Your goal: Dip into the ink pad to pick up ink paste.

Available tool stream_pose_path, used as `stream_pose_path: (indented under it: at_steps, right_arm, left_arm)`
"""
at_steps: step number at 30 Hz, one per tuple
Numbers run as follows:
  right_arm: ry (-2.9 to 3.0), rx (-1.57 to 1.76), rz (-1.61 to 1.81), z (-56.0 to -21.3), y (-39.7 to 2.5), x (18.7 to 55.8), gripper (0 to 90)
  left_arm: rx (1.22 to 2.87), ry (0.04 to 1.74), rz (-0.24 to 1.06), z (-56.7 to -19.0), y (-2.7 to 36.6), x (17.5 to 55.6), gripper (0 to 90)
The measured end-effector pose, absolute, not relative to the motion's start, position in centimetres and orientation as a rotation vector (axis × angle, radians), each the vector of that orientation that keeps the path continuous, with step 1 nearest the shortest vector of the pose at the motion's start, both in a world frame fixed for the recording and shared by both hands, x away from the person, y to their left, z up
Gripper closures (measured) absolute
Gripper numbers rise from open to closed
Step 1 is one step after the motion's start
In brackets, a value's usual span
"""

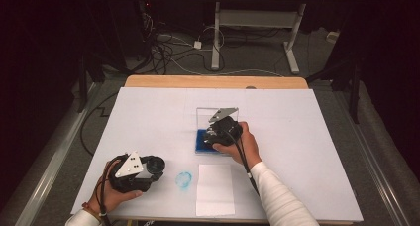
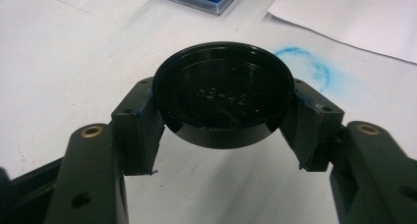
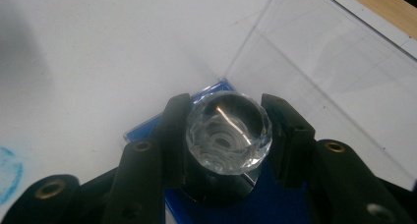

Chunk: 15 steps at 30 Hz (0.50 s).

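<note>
My left gripper (image 1: 154,166) hovers low over the front left of the table, shut on a round black cap (image 2: 222,106) with its hollow side up. My right gripper (image 1: 214,135) is at mid-table, shut on a stamp with a clear faceted knob (image 3: 228,130) and a black body. The stamp's base presses on the blue ink pad (image 3: 142,129) of a small case (image 1: 201,141). The case's clear lid (image 3: 334,71) stands open behind it. A blue ring print (image 1: 183,179) marks the white table cover just right of the left gripper.
A white paper sheet (image 1: 215,189) lies at the front, right of the blue ring print (image 2: 305,67). The white cover (image 1: 148,112) spans the table, with a wooden edge (image 1: 213,81) at the back. Beyond it are floor cables and desk legs.
</note>
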State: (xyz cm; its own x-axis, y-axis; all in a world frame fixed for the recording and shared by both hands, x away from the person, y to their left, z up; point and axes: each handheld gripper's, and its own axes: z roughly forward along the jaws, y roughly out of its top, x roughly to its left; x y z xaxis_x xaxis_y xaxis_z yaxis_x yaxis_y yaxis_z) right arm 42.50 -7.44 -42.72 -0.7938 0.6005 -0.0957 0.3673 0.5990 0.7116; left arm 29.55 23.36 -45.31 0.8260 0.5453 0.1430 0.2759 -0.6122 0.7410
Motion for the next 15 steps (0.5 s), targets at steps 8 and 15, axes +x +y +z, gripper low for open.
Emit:
stream_pose_path:
  at_steps: [8, 15]
  right_arm:
    - [2.496, 0.807, 1.035, -42.95, -7.59, 42.52, 57.3]
    - [2.485, 0.821, 1.026, -42.99, -7.43, 42.33, 57.4]
  left_arm:
    - [2.256, 0.596, 0.464, -45.29, 23.32, 29.43, 36.6]
    - [2.26, 0.598, 0.461, -45.33, 23.26, 29.49, 36.6]
